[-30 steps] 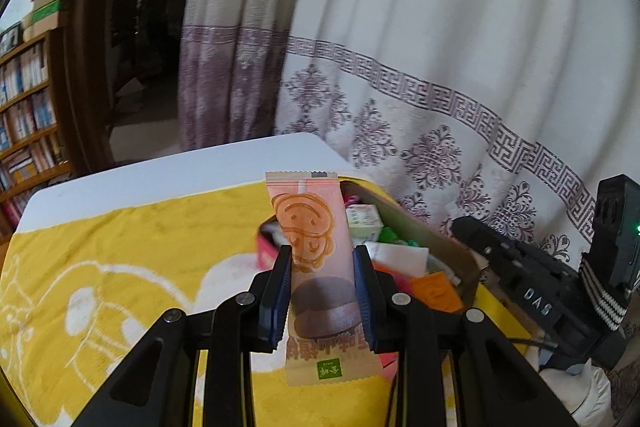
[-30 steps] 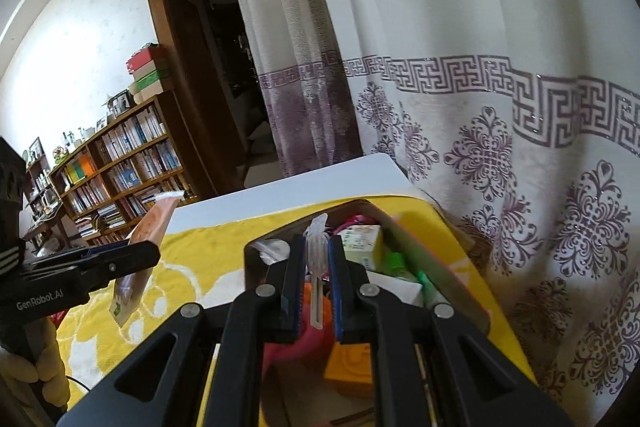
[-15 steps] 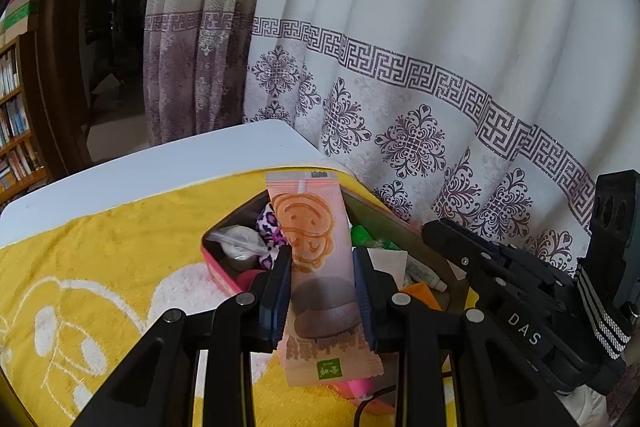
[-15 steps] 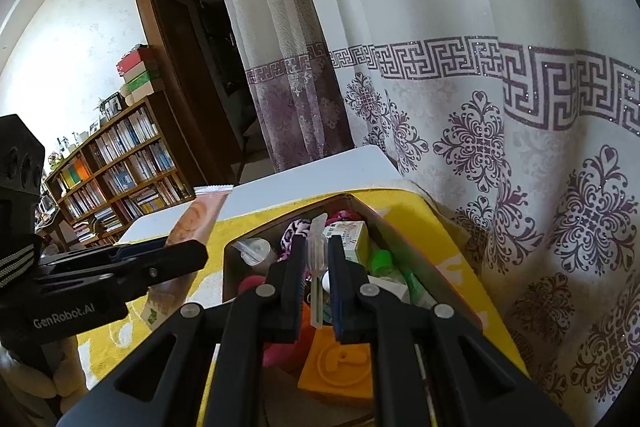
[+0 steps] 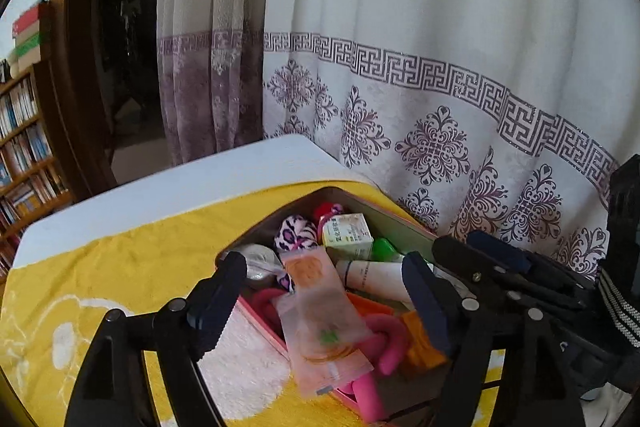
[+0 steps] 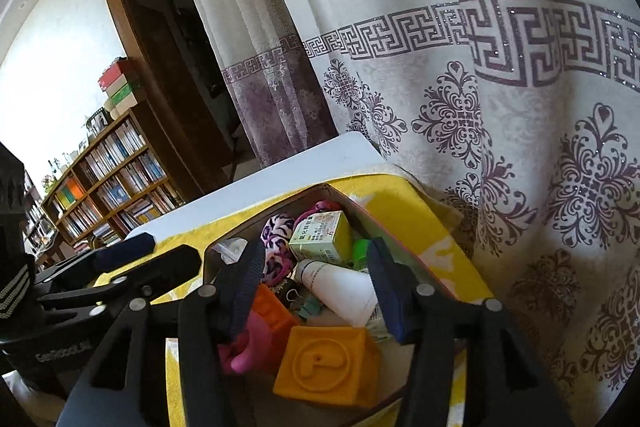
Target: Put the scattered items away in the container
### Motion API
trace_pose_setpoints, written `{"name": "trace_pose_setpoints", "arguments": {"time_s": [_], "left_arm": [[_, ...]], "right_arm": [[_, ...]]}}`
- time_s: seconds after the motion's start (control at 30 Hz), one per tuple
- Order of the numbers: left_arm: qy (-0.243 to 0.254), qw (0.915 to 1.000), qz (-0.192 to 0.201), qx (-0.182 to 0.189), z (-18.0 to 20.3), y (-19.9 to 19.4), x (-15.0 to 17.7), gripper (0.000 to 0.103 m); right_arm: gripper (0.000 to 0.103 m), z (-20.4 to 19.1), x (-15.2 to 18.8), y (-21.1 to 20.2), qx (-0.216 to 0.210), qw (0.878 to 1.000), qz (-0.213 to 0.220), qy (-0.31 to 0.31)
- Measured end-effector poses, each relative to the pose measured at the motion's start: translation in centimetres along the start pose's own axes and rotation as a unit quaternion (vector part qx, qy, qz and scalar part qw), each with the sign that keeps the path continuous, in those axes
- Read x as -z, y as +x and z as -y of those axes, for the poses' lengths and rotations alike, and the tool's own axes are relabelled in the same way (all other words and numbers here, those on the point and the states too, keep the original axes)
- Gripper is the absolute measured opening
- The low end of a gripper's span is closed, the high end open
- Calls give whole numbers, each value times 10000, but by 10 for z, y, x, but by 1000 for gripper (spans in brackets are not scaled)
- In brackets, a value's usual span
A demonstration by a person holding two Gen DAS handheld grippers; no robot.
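Note:
My left gripper [image 5: 320, 303] hovers over the pink-walled container [image 5: 396, 223], its jaws opening wide. The orange snack packet [image 5: 320, 323] is blurred and loose between the fingers, touching neither pad, and lies over the pink items inside. My right gripper [image 6: 318, 291] is also over the container [image 6: 360, 205], jaws opening, with nothing pressed between the pads. Below it lie a white tube [image 6: 340, 287], an orange cube [image 6: 328, 359], a green-white box [image 6: 320, 235] and a leopard-print cloth [image 6: 276, 239]. The thin clear packet it held is out of sight.
The container stands on a yellow towel [image 5: 120, 251] over a white table [image 5: 180, 183]. A patterned curtain [image 5: 440, 107] hangs close behind the table's far and right edges. A bookshelf [image 6: 108, 179] and a dark doorway [image 6: 168, 67] lie to the left.
Both grippers have gone from shut to open. The left has let go of the orange snack packet, which drops into the container. The right has released its thin clear packet.

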State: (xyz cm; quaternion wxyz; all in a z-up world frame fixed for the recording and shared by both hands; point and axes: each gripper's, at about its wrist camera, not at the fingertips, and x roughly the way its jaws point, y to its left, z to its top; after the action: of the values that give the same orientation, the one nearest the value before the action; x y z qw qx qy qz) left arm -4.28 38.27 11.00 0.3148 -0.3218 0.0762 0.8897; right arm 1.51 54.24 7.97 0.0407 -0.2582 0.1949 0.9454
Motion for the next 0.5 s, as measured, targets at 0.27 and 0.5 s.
{"name": "trace_pose_setpoints", "arguments": {"time_s": [0.27,0.5], "left_arm": [[75,9997,46,-214,-2,-5,2,82],[74,9995,62,-292,-1,-8,3,82]], "right_arm": [[57,0,2,0,35,10000,23,-4],[57,4,2,1,75,10000,26,50]]}}
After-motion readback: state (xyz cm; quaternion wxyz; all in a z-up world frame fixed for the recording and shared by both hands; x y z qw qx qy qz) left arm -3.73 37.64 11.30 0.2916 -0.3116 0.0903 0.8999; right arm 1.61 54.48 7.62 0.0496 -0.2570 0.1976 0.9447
